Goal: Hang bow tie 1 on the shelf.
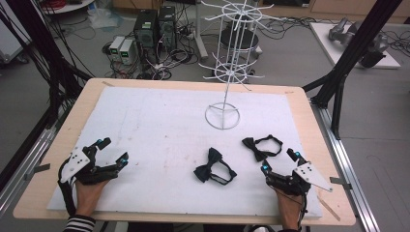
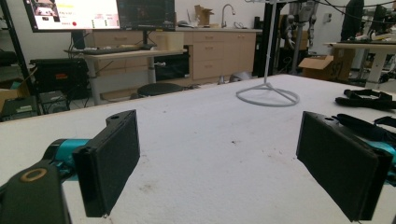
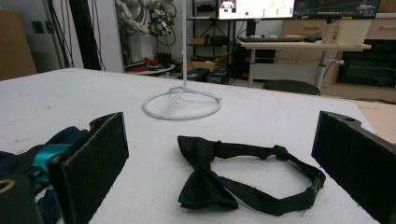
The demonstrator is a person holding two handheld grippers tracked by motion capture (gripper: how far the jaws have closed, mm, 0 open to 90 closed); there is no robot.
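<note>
Just ahead of the right gripper's (image 1: 279,161) wide-spread, empty fingers (image 3: 91,163) lies a bow tie (image 3: 205,179) near the desk's (image 1: 58,145) right edge, knot left, strap looping right. Left gripper (image 1: 112,150) likewise released, touching nothing.

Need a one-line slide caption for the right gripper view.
Open right gripper faces a black bow tie lying flat on the white table, white rack base behind it.

We see two bow ties on the table (image 1: 159,116): near bow tie (image 1: 214,167) centre-front, far bow tie (image 1: 261,146) right of it, wire rack (image 1: 223,72) behind both.
</note>
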